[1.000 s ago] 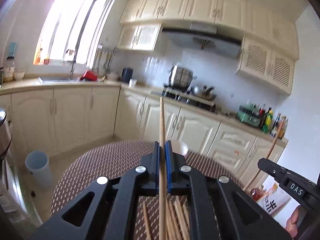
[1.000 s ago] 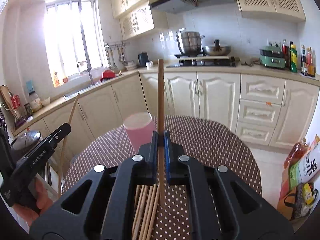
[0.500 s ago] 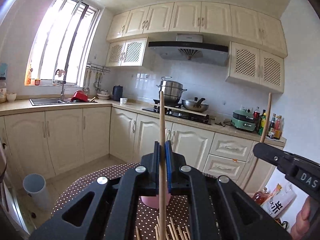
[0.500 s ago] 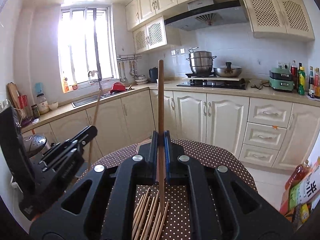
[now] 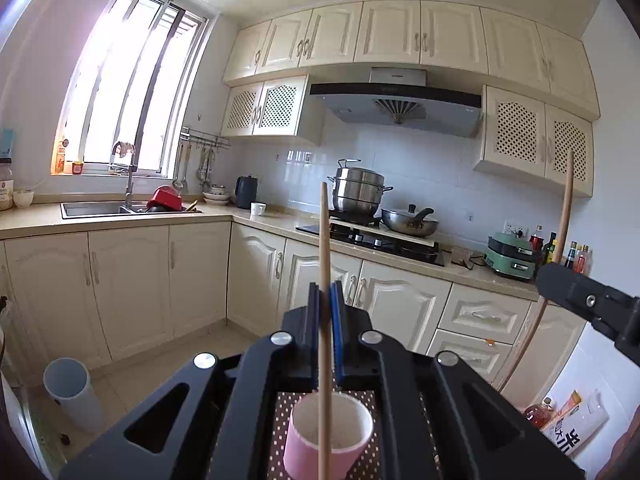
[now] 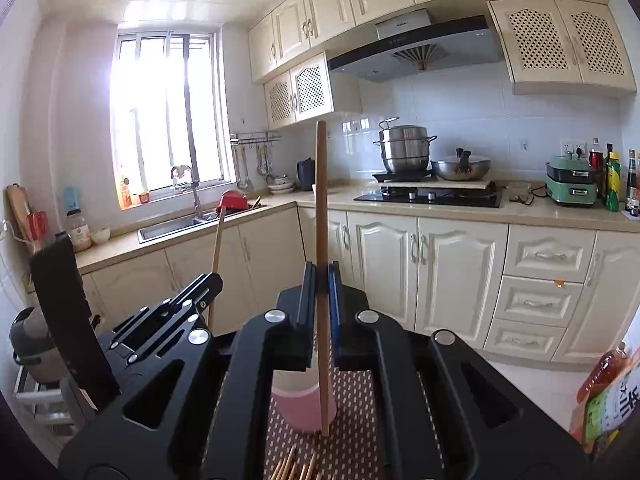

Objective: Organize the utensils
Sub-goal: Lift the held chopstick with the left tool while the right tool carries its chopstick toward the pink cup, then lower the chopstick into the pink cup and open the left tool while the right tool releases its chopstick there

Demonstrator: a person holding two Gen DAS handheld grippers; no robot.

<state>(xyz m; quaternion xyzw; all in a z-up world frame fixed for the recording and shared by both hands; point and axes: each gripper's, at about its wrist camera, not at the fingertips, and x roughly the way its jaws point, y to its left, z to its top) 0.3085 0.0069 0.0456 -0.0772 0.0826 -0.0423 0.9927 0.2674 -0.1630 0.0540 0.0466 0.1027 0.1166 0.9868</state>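
My left gripper (image 5: 325, 304) is shut on a wooden chopstick (image 5: 324, 248) held upright; its lower end hangs over the mouth of the pink cup (image 5: 328, 436) on the dotted table mat. My right gripper (image 6: 321, 284) is shut on another upright chopstick (image 6: 321, 200), whose lower end hangs in front of the pink cup (image 6: 296, 408). Several loose chopsticks (image 6: 294, 470) lie on the mat below the right gripper. The right gripper (image 5: 584, 304) with its chopstick shows at the right of the left wrist view. The left gripper (image 6: 176, 312) shows at the left of the right wrist view.
The brown dotted table mat (image 6: 356, 440) lies under the cup. Cream kitchen cabinets (image 6: 448, 272), a stove with a steel pot (image 6: 406, 148) and a sink (image 6: 172, 226) stand behind. A grey bin (image 5: 70, 396) stands on the floor at left.
Both grippers have risen and tipped up with their chopsticks. The pink cup now sits right under the left chopstick's lower end, and the loose chopsticks have dropped out of the left view.
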